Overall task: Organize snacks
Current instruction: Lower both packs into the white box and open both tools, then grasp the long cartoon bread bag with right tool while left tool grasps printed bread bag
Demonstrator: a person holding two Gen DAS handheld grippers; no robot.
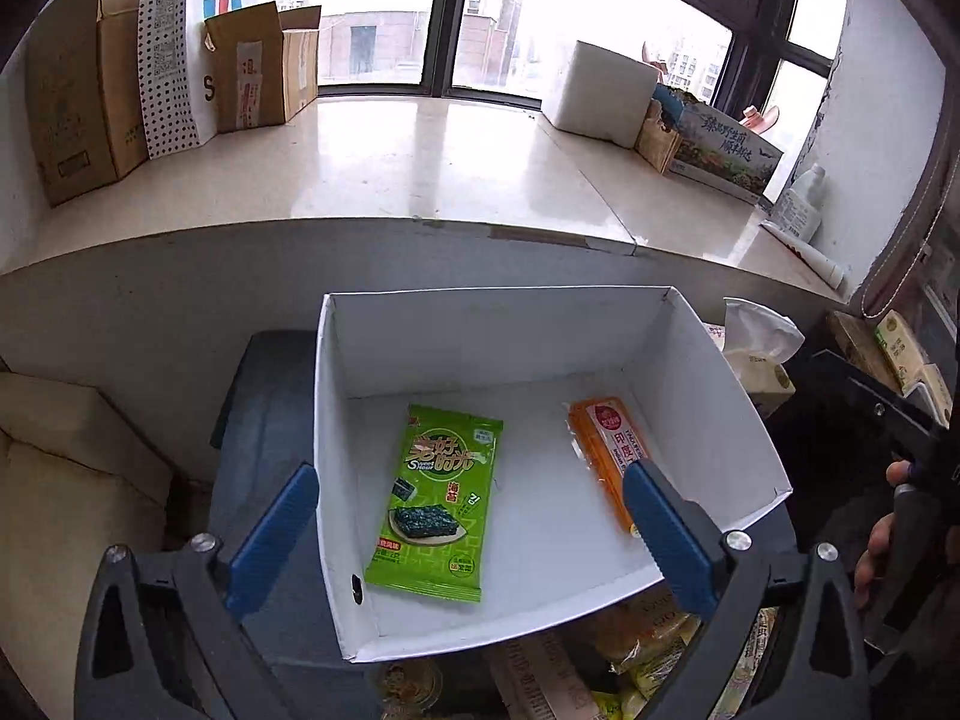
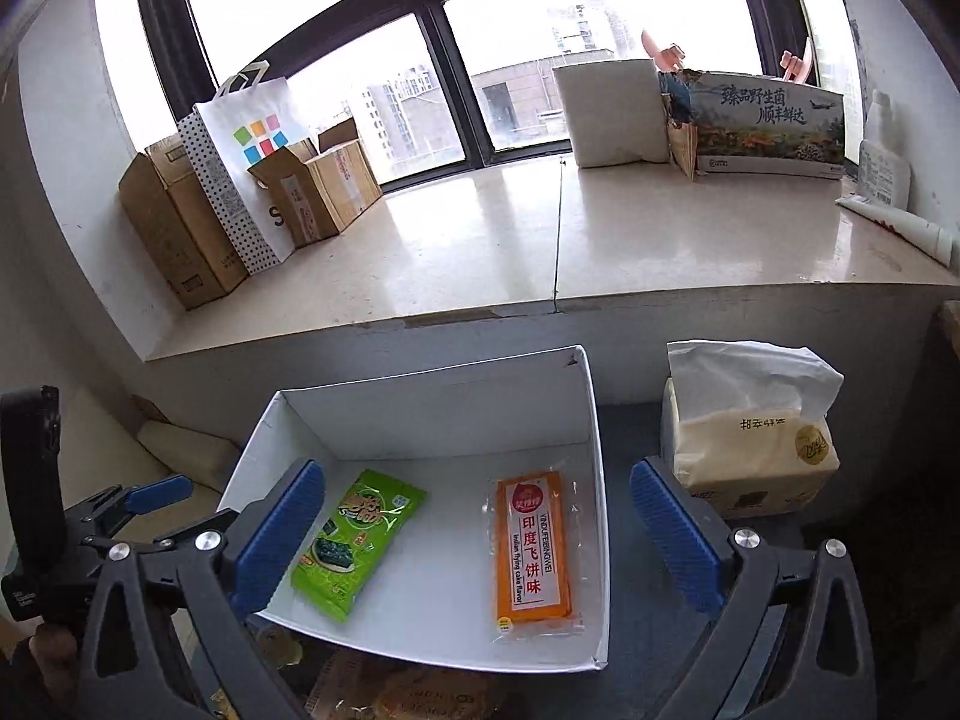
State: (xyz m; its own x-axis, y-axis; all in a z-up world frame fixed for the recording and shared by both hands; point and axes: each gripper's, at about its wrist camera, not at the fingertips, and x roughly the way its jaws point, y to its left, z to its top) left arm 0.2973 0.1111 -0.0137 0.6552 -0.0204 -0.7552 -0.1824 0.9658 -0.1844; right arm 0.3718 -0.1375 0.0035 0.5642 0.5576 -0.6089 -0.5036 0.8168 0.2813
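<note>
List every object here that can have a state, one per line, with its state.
White box: open-topped, holding two snacks.
Green seaweed packet: sealed, flat in the box.
Orange cake packet: sealed, flat in the box.
Tissue pack: opened, tissue sticking out.
Left gripper: open, empty.
Right gripper: open, empty.

The white box [image 2: 591, 480] holds 2 snack packets: 1 green seaweed packet [image 2: 354, 540] and 1 orange cake packet [image 2: 534, 552].

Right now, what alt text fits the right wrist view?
A white box holds a green seaweed packet on the left and an orange cake packet on the right, lying apart. The right gripper hovers open above; a tissue pack stands beside the box.
</note>
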